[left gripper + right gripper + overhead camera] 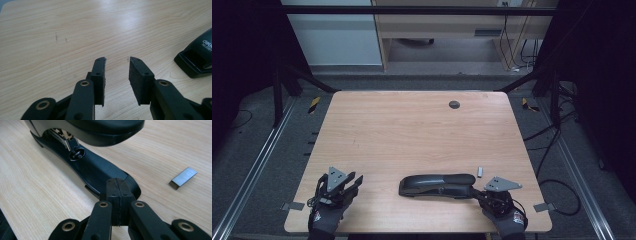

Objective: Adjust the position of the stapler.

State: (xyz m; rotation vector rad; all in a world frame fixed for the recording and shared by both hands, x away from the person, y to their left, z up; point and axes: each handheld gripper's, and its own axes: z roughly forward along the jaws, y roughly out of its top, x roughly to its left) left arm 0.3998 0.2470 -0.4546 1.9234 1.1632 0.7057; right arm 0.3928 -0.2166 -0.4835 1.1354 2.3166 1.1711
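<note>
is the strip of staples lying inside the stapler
No, in the right gripper view the strip of staples lies on the bare table, apart from the stapler.

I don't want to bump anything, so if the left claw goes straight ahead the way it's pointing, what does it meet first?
Probably nothing: ahead of the left claw lies bare table as far as its own view shows. The black stapler sits off to the side of that line, though depth is hard to judge.
</note>
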